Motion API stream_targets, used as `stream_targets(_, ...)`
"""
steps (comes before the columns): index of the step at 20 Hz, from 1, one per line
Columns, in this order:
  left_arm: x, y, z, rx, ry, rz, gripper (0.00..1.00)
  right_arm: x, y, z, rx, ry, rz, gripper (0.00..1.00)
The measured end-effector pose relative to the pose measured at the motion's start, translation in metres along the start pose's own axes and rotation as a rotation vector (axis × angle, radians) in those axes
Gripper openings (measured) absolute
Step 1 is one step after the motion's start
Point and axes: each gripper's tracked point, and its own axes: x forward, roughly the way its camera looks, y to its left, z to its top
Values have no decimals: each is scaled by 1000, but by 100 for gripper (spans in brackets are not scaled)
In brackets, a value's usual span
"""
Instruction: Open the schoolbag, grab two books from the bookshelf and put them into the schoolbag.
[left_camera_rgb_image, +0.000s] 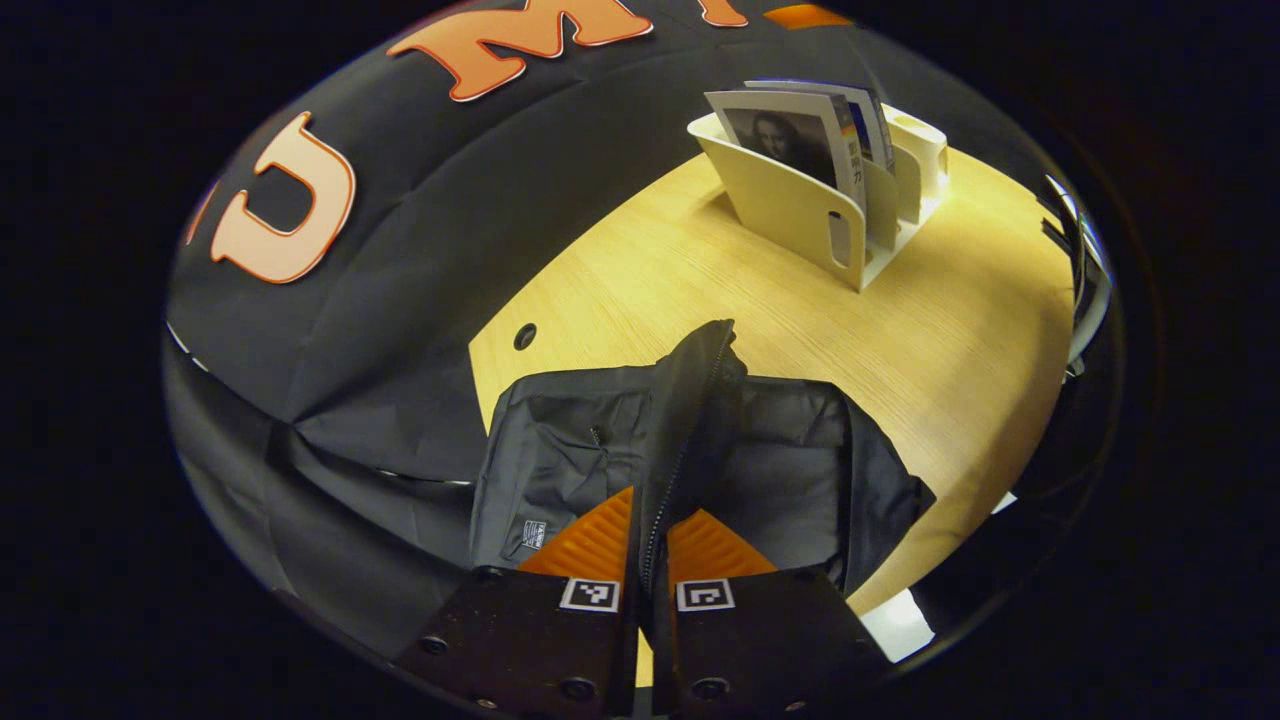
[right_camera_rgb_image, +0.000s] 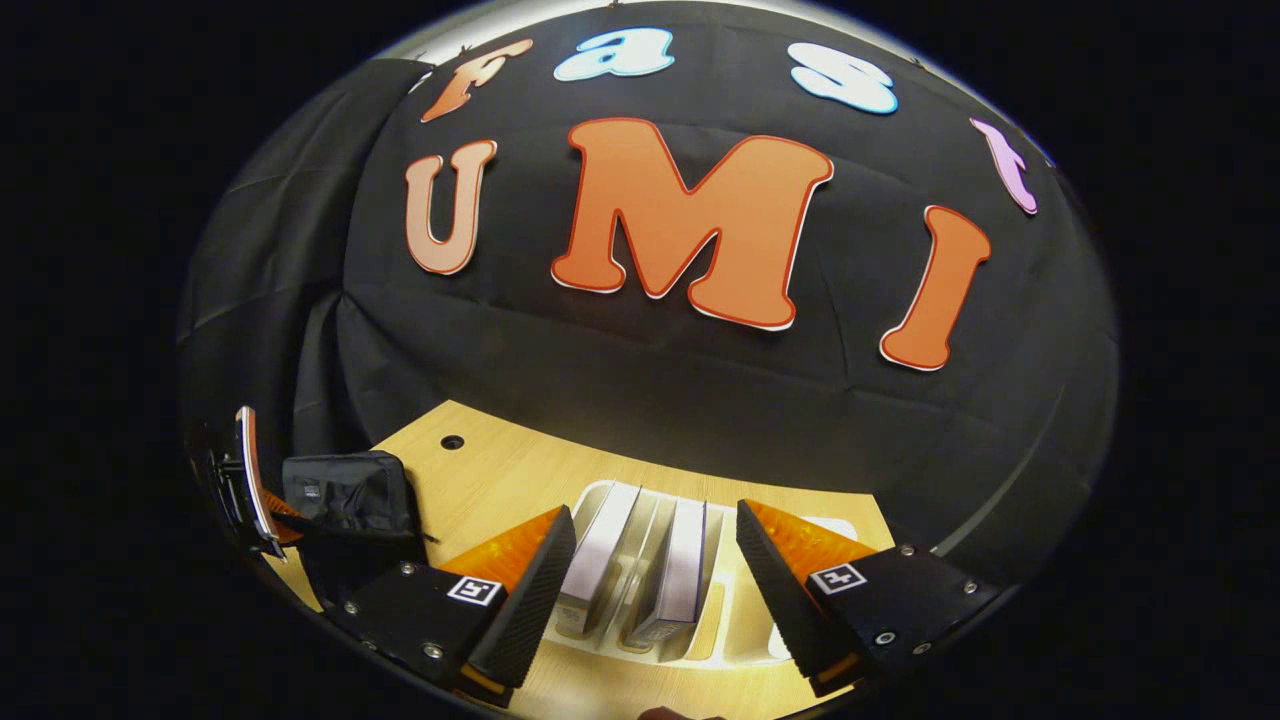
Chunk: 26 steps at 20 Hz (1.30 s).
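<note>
A little booth for filming: black cloth wall (right_camera_rgb_image: 700, 400) hangs behind a pale wooden counter (left_camera_rgb_image: 900, 330).

Black schoolbag (left_camera_rgb_image: 700, 450) lying flat on the desk (left_camera_rgb_image: 950, 330) near its front edge, main compartment unzipped, one zipper-edged flap lifted upright in a ridge down the middle, dark lining showing on both sides, small label on the left panel. Cream bookshelf (left_camera_rgb_image: 800, 205) standing toward the desk's far right corner, well apart from the bag, slotted dividers upright. Two books (right_camera_rgb_image: 640, 570) standing upright in neighbouring slots, pale spines up, front one (left_camera_rgb_image: 790, 135) with a portrait cover leaning slightly.
</note>
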Motion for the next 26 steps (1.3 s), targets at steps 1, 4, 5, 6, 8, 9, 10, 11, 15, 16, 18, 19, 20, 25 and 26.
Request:
stream_targets(1, -2, 5, 3, 9, -1, -29, 7, 2, 4, 1, 3, 35, -7, 96)
stream_targets(4, -11, 25, 16, 21, -15, -102, 7, 8, 16, -3, 1, 149, -3, 96)
stream_targets(5, -12, 31, 20, 17, -19, -126, 7, 11, 21, -5, -5, 188, 1, 96)
stream_targets(6, -15, 37, 25, 10, -26, -146, 7, 13, 25, -8, -7, 228, 6, 96)
stream_targets(8, -22, 53, 38, 12, -46, -172, 7, 18, 36, -19, 15, 316, 45, 96)
stream_targets(9, -25, 57, 42, 27, -57, -183, 7, 20, 45, -22, 30, 351, 69, 97)
stream_targets(10, -27, 62, 47, 36, -65, -196, 7, 24, 47, -28, 35, 394, 74, 97)
stream_targets(11, -30, 66, 51, 39, -68, -213, 7, 27, 47, -35, 40, 440, 80, 97)
stream_targets(15, -36, 83, 58, 73, -64, -226, 7, 49, 52, -46, 115, 588, 119, 97)
stream_targets(16, -37, 83, 58, 71, -54, -222, 7, 59, 52, -50, 124, 625, 132, 97)
stream_targets(18, -43, 81, 59, 62, -32, -216, 7, 78, 47, -61, 129, 690, 129, 97)
stream_targets(19, -45, 80, 60, 64, -27, -212, 7, 89, 42, -68, 133, 717, 116, 96)
stream_targets(20, -46, 80, 62, 63, -20, -204, 7, 98, 42, -76, 133, 751, 118, 96)
stream_targets(25, -46, 70, 60, 2, 35, -205, 7, 116, 46, -112, 131, 911, 121, 85)
stream_targets(26, -46, 68, 60, -3, 43, -202, 7, 118, 48, -116, 143, 926, 122, 77)
